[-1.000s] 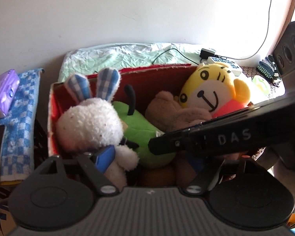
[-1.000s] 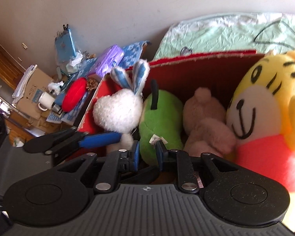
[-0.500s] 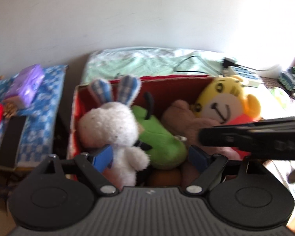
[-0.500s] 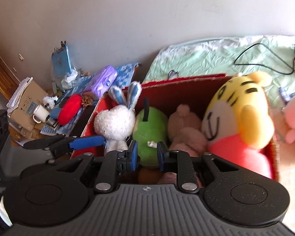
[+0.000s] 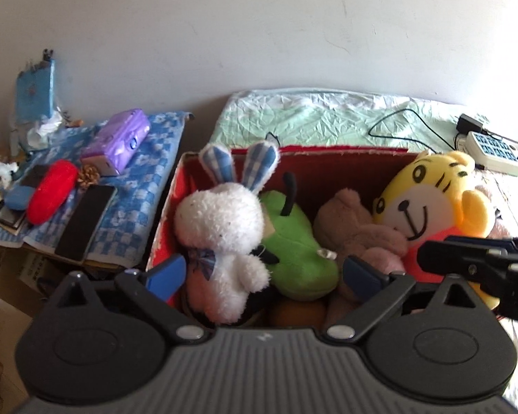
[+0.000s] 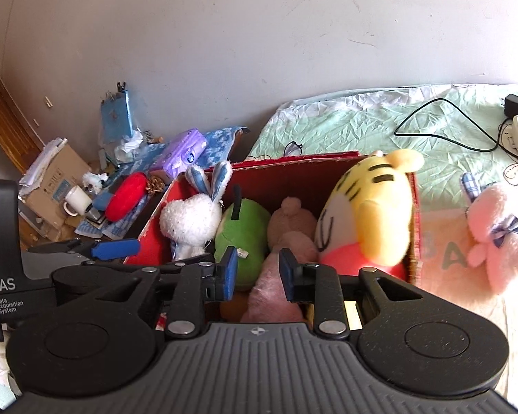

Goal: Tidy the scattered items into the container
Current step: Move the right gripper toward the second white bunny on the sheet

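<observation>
Pale wall and a rumpled green bedsheet fill the background beyond both of my tongs. Straight ahead of them sits the red box, already packed: the white rabbit just past my left tongs' left finger, the green plush beside it, a brown bear and the yellow tiger further right.

My left gripper is released — its jaws have just been opening and now stand wide, with the rabbit and the green plush showing between them but neither pressed by the blue pads. My right gripper has just been opening a little as well; a narrow gap shows between its pads, nothing is clamped there, and a pink plush body lies beneath and beyond that gap.

What I judge is left to tidy is the pink rabbit, lying on the bed outside the box, well to the right of my right tongs.

It looks light, soft and squashy — no risk of breaking, little of slipping, since the fur should grip the pads. I would take it across the torso or the neck, where the stuffing gives something firm to bite; an ear or the bow would let it dangle and swing. Space in the box is tight, so I expect to press it down beside the tiger.
</observation>
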Demonstrator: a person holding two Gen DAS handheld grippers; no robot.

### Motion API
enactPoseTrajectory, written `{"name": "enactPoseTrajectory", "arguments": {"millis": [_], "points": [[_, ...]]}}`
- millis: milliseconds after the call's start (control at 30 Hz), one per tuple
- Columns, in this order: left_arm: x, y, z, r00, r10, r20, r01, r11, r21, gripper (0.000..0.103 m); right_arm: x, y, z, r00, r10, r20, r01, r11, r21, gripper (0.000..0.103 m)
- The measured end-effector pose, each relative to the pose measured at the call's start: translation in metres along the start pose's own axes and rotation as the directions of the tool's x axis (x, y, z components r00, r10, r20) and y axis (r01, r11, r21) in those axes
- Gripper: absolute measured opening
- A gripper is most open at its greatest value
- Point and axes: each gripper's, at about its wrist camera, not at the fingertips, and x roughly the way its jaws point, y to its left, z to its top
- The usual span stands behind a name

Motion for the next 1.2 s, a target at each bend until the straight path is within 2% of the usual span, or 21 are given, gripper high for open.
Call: {"name": "enactPoseTrajectory", "arguments": {"millis": [200,333,567,867,1200], "points": [[-0.019,-0.038,0.003,0.997,0.074,0.014,-0.074,0.997,-0.031,0.100,-0.033,-0.025,0.001,0.999,0.009,0.031,-0.009,1.000,-0.005,0.036],[-0.026,-0.062,0.004,0.996,0.084,0.005,-0.083,0.995,-0.061,0.100,-0.051,-0.042,0.000,0.999,0.007,0.042,-0.005,0.999,-0.032,0.042],[-0.037,-0.107,0.005,0.993,0.116,0.020,-0.114,0.991,-0.071,0.100,-0.078,-0.077,0.000,0.999,0.016,0.032,-0.014,0.998,-0.064,0.043],[-0.036,-0.161,0.007,0.991,0.135,-0.002,-0.135,0.990,-0.031,0.100,-0.091,-0.135,-0.007,0.999,0.030,-0.022,-0.029,0.999,0.037,0.049],[-0.025,-0.214,0.015,0.996,0.083,-0.021,-0.081,0.995,0.050,0.100,-0.099,-0.188,-0.018,1.000,-0.016,-0.016,0.018,0.990,0.137,0.049]]}}
